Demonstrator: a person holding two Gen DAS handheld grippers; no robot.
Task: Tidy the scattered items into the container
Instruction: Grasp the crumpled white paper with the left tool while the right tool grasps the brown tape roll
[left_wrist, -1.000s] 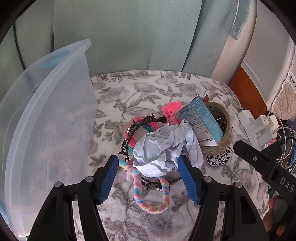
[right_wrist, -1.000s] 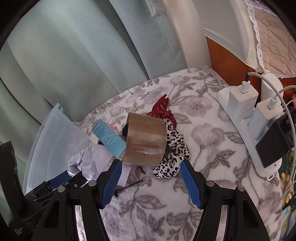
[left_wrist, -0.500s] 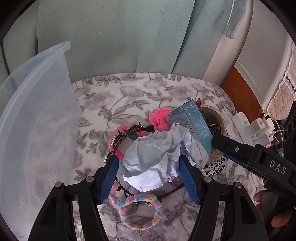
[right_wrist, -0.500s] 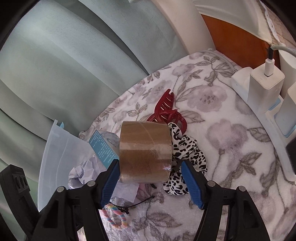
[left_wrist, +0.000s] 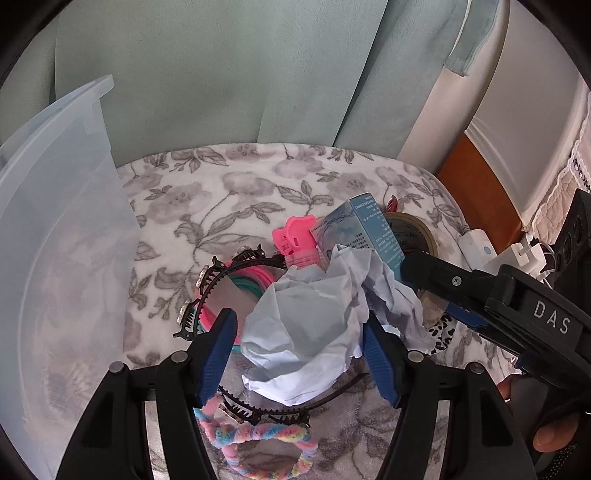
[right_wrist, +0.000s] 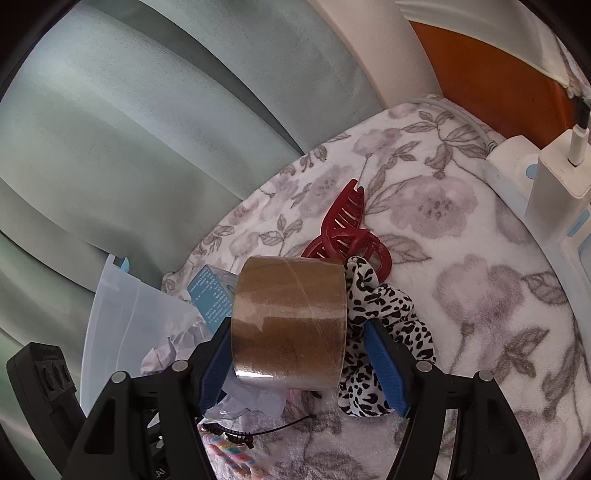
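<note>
A pile of small items lies on a floral blanket (left_wrist: 258, 192). My left gripper (left_wrist: 299, 314) stands open around a crumpled pale blue paper (left_wrist: 306, 325); the right pad touches it and a gap shows on the left. My right gripper (right_wrist: 297, 325) is open around a brown tape roll (right_wrist: 288, 317), its left pad against the roll and its right pad clear. A blue box (left_wrist: 369, 229), a pink clip (left_wrist: 295, 236), a black toothed headband (left_wrist: 221, 277), a rainbow scrunchie (left_wrist: 266, 439), a leopard scrunchie (right_wrist: 384, 325) and a red claw clip (right_wrist: 343, 229) lie around them. A clear plastic container (left_wrist: 55, 240) stands at the left.
A white power strip with chargers (right_wrist: 546, 192) lies along the blanket's right side, before an orange wooden board (right_wrist: 480, 66). Pale green curtains (left_wrist: 221, 74) hang behind the blanket. A hand (left_wrist: 546, 435) holds the right gripper's body at the lower right.
Both grippers have moved forward and down onto the pile. The left fingers now flank the paper, the right fingers flank the tape roll, and the right view has rolled.
</note>
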